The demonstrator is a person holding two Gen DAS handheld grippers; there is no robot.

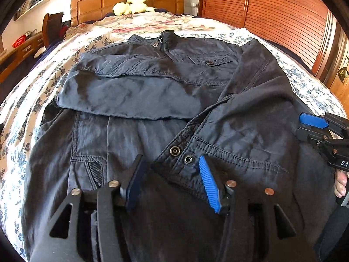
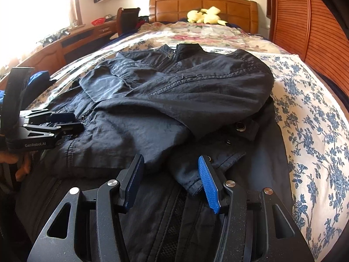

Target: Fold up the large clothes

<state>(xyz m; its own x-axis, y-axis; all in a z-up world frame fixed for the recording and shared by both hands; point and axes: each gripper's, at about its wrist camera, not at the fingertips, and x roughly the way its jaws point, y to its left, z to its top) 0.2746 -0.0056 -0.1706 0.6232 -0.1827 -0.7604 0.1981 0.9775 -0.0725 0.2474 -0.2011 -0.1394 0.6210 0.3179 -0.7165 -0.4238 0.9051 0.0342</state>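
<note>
Both sleeves lie crossed over jacket; left tool, right tool gape empty — grip hem evenly, fold toward collar

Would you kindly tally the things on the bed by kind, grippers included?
Jacket: 1
Plush toy: 1
Grippers: 2, the left gripper and the right gripper, both open over the jacket's hem
Total: 4
</note>
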